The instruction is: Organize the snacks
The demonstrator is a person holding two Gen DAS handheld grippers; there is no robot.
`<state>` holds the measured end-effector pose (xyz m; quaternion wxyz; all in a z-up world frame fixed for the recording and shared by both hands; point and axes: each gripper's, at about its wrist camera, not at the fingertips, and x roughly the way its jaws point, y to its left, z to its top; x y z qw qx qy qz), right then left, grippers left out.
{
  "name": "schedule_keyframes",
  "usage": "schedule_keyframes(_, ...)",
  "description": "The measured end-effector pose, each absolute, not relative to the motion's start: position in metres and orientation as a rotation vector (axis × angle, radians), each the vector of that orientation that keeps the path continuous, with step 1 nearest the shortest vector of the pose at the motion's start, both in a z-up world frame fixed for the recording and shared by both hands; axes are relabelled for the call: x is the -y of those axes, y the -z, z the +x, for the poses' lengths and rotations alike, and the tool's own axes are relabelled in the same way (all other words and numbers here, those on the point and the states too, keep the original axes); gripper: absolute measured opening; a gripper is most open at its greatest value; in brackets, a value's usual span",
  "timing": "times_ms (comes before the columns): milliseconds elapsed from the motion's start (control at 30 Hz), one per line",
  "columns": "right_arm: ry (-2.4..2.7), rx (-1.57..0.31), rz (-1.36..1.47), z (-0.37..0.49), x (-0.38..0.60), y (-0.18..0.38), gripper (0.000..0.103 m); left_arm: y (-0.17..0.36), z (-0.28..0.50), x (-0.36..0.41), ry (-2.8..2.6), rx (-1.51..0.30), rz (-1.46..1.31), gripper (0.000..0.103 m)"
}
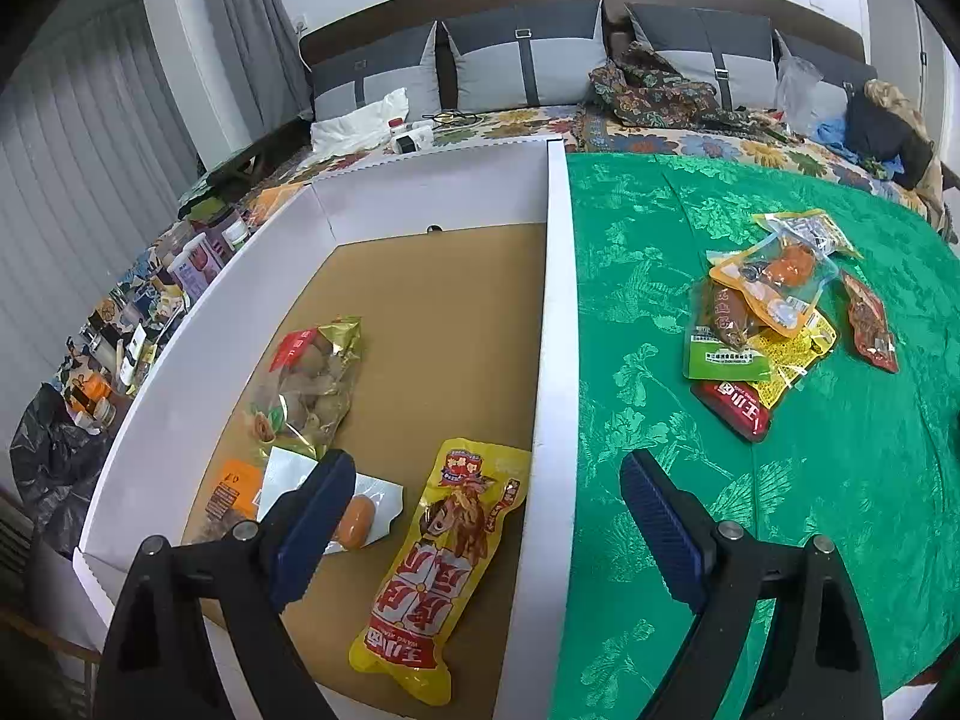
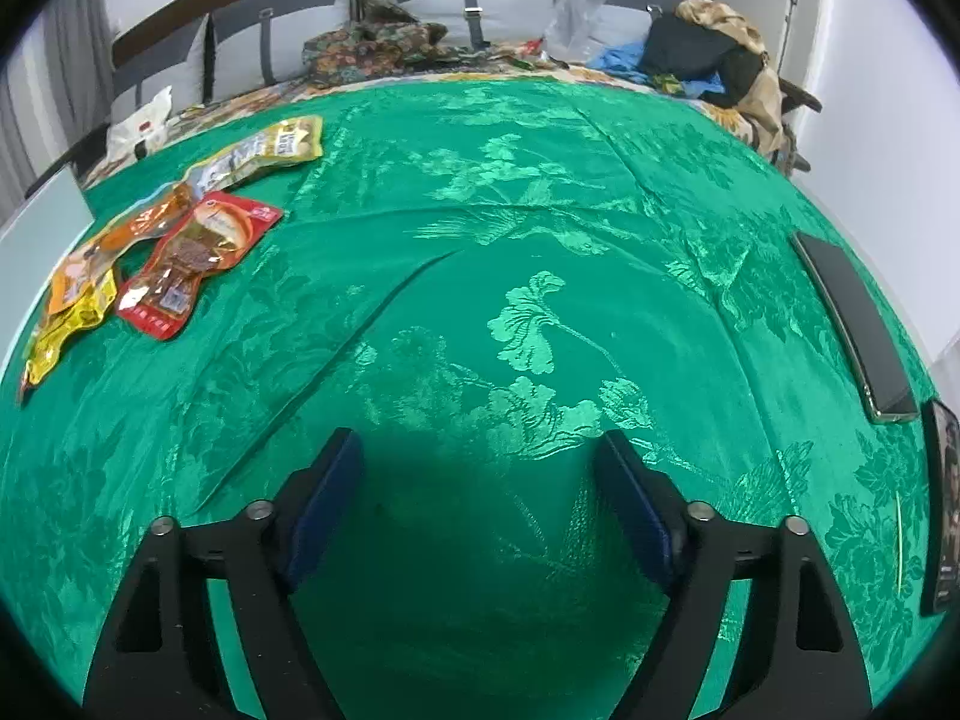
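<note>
Left gripper (image 1: 480,516) spread, empty, over white cardboard box (image 1: 555,300) holding yellow foil snack pouch (image 1: 444,564). Right gripper (image 2: 477,486) spread, empty, above green patterned tablecloth (image 2: 540,240). Loose packet pile (image 1: 774,312) lies beside box; best approach low, pinch one flat edge.

red packet (image 1: 735,411) half buried; phone (image 2: 942,510) edge-cropped

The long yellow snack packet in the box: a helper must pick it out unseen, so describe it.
Find the white-walled cardboard box beside the green cloth. The long yellow packet lies against its right wall, nearest the camera. Its neighbours are clear bags; it alone is opaque yellow with red print.
</note>
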<state>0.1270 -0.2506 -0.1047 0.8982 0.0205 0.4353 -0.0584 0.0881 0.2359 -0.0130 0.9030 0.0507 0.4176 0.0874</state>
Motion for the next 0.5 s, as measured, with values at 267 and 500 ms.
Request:
schedule_keyframes(267,0.129,-0.904,0.044,0.124,0.249,0.105,0.088,-0.03,0.07,-0.201,-0.364,-0.656,0.232,0.099)
schedule_keyframes(500,0.128,-0.904,0.044,0.124,0.249,0.105,0.088,-0.043,0.063,-0.121,-0.143,-0.616,0.238,0.103)
